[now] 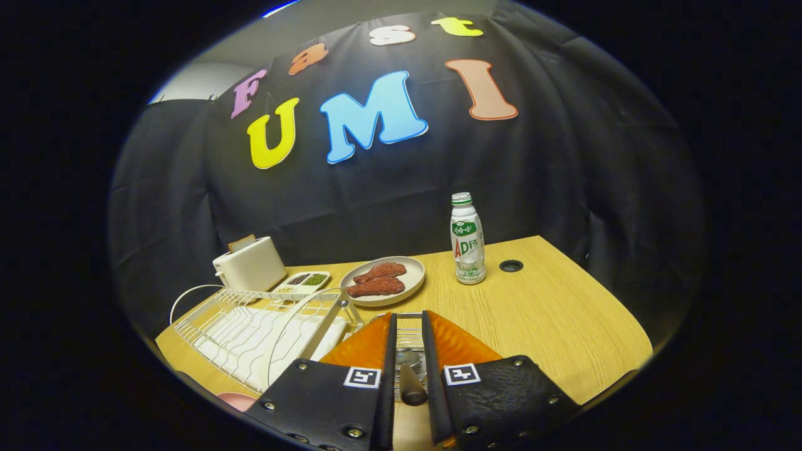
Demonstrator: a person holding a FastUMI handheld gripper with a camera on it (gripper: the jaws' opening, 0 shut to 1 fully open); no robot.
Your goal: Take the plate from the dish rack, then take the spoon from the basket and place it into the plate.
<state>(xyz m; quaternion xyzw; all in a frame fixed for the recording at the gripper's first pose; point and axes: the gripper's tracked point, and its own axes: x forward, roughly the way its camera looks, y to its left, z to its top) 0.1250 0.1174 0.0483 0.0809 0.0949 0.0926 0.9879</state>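
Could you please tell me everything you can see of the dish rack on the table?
The dish rack is a white wire frame with parallel curved slots and a looped wire handle, looking like coated metal. It sits flat on the wooden table, left of the tongs, with something white lying under its wires. The toaster stands just beyond it. No plate stands in its slots.

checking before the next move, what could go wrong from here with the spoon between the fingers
1. The gripper has its fingers close on either side of the spoon over the wire basket; whether they truly press on it is unclear, so it may slip.
2. The dish rack stands right beside the fingers and could be snagged.
3. The plate with meat lies just beyond.
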